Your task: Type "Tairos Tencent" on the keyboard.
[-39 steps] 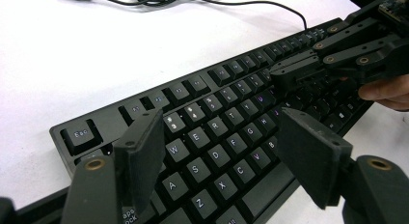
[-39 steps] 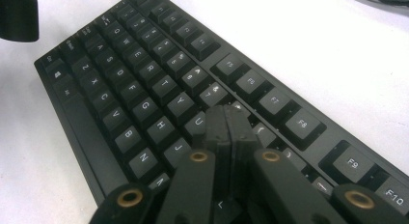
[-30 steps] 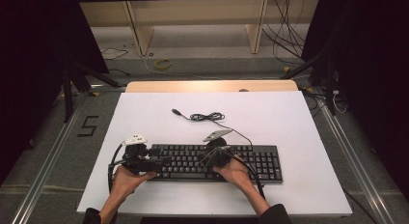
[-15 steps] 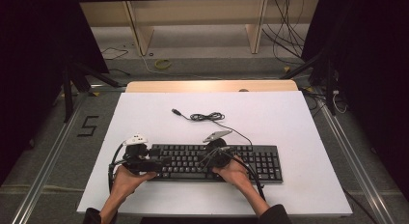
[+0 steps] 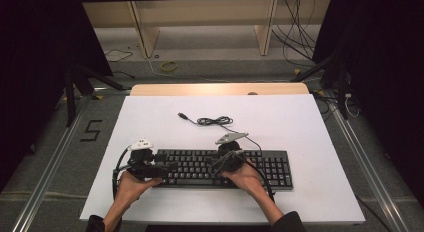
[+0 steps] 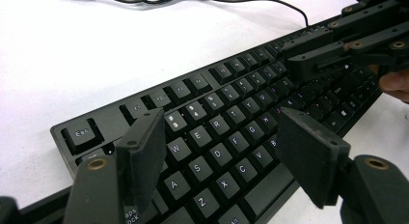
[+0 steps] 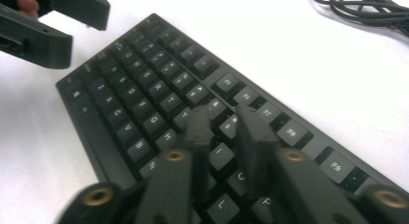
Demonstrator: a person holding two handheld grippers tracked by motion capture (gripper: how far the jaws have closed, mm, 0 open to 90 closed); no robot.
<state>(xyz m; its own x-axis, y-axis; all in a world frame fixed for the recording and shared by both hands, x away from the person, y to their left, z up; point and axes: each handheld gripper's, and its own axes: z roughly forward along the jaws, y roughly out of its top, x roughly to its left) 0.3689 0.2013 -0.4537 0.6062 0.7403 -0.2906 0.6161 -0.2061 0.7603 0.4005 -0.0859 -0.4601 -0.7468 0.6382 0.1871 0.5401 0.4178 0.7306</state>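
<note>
currently the black keyboard [image 5: 220, 167] is being worked at the table's near edge; the left gripper [image 6: 231, 147] is being held released, and the right gripper [image 7: 224, 125], just being parted with nothing between, should be aimed squarely at single keys.

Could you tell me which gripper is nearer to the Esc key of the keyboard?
Left. The left gripper hovers over the keyboard's left end, just beside the Esc key. The right gripper is farther along, over the middle keys.

High view overhead facing forward-down, far, both tool cameras close, all sharing the keyboard [image 5: 220, 167].
</note>
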